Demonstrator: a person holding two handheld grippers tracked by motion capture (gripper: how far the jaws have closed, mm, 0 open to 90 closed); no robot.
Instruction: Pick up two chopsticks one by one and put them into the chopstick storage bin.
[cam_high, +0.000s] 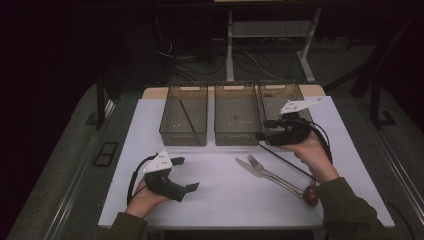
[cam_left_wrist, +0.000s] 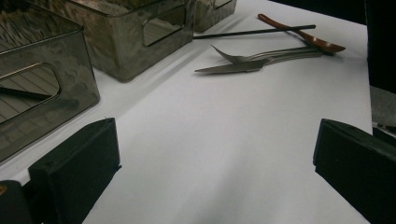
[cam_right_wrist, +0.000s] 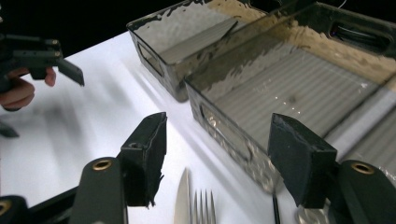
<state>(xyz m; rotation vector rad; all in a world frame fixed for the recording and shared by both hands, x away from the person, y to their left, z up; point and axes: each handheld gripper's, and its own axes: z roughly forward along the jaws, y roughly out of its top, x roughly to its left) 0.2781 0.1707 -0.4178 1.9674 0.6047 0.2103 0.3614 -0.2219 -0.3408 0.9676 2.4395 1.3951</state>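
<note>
Nearest me, the left gripper (cam_high: 181, 173) hangs low over bare white table (cam_high: 215, 200), jaws wide apart, nothing btwn them. Further in lie the leftovers: knife (cam_high: 250, 168), fork (cam_high: 265, 171), a wooden spoon (cam_high: 311, 195) and one black chopstick (cam_high: 285, 161), bunched together, none sorted yet. The right gripper (cam_high: 265, 129) is above them by the bins, jaws also spread, holding nothing. At the back, the left bin (cam_high: 184, 131) already has a chopstick (cam_high: 187, 116) inside; middle bin (cam_high: 236, 135) & right bin (cam_high: 275, 92) look empty. Early stage, I'd say: approx. one item done, four left.
</note>
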